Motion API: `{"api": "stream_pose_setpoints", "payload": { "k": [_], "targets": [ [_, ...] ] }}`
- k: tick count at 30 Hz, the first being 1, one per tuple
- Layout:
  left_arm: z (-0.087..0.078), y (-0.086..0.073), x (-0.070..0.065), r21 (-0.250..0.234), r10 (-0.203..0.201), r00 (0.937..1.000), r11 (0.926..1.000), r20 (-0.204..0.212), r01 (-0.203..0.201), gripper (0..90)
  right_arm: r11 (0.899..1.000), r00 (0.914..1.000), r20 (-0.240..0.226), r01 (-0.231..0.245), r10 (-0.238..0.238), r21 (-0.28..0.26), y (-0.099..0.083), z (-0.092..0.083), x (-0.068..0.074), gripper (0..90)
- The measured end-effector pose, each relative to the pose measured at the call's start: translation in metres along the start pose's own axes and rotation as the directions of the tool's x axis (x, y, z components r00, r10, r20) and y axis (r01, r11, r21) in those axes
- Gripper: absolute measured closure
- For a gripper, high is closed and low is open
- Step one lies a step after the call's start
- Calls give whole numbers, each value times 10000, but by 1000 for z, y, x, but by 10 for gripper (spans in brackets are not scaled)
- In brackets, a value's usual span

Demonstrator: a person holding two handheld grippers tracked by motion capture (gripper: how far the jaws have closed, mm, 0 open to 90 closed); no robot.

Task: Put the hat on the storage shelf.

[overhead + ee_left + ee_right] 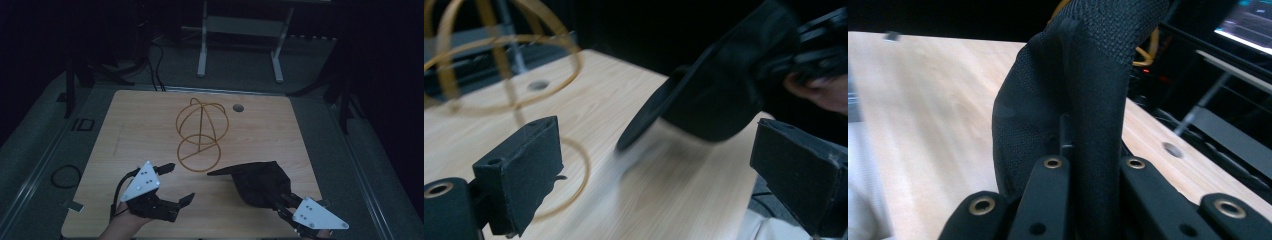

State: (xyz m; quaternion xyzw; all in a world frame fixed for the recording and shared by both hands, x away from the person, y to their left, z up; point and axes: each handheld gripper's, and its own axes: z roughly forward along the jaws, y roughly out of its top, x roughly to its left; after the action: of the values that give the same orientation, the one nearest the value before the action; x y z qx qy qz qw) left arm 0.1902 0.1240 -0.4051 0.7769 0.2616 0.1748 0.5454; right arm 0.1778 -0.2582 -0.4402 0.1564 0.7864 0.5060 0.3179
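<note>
On the wooden table sit 1 wire stand and 1 black cap, pinched by the right tool; left tool spread; dark room.

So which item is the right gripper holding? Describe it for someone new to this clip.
On the wooden table, look near the front right corner, ahead of the right gripper. There lies a black cap, brim pointing left: dark, soft fabric, unlike the golden wire stand behind it.
</note>
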Motion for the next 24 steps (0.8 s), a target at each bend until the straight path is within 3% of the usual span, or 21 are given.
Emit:
{"api": "stream_pose_setpoints", "payload": {
  "k": [2, 4, 5, 7, 8, 9, 10, 11, 12, 14, 16, 17, 19, 20, 22, 24],
  "targets": [
    [10, 11, -9, 30, 256, 9984, 9997, 512, -258, 89, 9998, 9992, -353, 178, -179, -33, 5, 6, 7, 878],
    [14, 14, -11, 17, 334, 9971, 9994, 689, -336, 115, 9994, 9977, -578, 348, -350, -33, 8, 10, 13, 878],
    [19, 20, -16, -26, 454, 9941, 9990, 982, -453, 116, 9989, 9965, -696, 458, -460, -48, 10, 12, 15, 878],
    [21, 23, -18, 28, 627, 9920, 9980, 1097, -633, 146, 9985, 9952, -808, 540, -544, -67, 12, 14, 17, 877],
    [26, 28, -23, 110, 838, 9867, 9962, 1390, -862, 146, 9982, 9926, -1058, 585, -595, -126, 15, 18, 21, 878],
    [26, 28, -23, 110, 838, 9867, 9962, 1390, -862, 146, 9979, 9911, -1167, 620, -635, -161, 16, 20, 23, 878],
    [31, 32, -28, 197, 1085, 9812, 9934, 1593, -1131, 147, 9974, 9893, -1269, 698, -717, -197, 17, 23, 25, 877],
    [31, 32, -28, 197, 1085, 9812, 9934, 1593, -1131, 154, 9974, 9893, -1269, 698, -717, -197, 17, 23, 25, 877],
    [36, 35, -33, 324, 1288, 9759, 9901, 1759, -1365, 156, 9966, 9856, -1484, 798, -817, -183, 20, 27, 29, 877],
    [38, 36, -34, 405, 1351, 9750, 9887, 1767, -1443, 157, 9960, 9833, -1587, 873, -894, -202, 21, 30, 31, 877],
    [43, 36, -36, 562, 1408, 9656, 9861, 2184, -1565, 229, 9947, 9776, -1840, 992, -1023, -257, 24, 36, 36, 877],
    [43, 36, -36, 562, 1408, 9656, 9861, 2184, -1565, 275, 9946, 9761, -1911, 1005, -1038, -265, 25, 38, 37, 877],
    [44, 34, -36, 531, 1549, 9591, 9837, 2369, -1720, 393, 9937, 9727, -2031, 1090, -1121, -263, 27, 40, 39, 877],
    [44, 33, -36, 415, 1696, 9505, 9816, 2605, -1865, 449, 9934, 9714, -2079, 1122, -1147, -238, 28, 42, 40, 876],
    [43, 34, -36, 431, 1824, 9424, 9784, 2802, -2022, 546, 9924, 9705, -2074, 1218, -1232, -194, 29, 44, 41, 876],
    [42, 34, -36, 501, 1894, 9393, 9760, 2859, -2121, 557, 9927, 9696, -2128, 1192, -1204, -189, 29, 45, 40, 876]
  ]
}}
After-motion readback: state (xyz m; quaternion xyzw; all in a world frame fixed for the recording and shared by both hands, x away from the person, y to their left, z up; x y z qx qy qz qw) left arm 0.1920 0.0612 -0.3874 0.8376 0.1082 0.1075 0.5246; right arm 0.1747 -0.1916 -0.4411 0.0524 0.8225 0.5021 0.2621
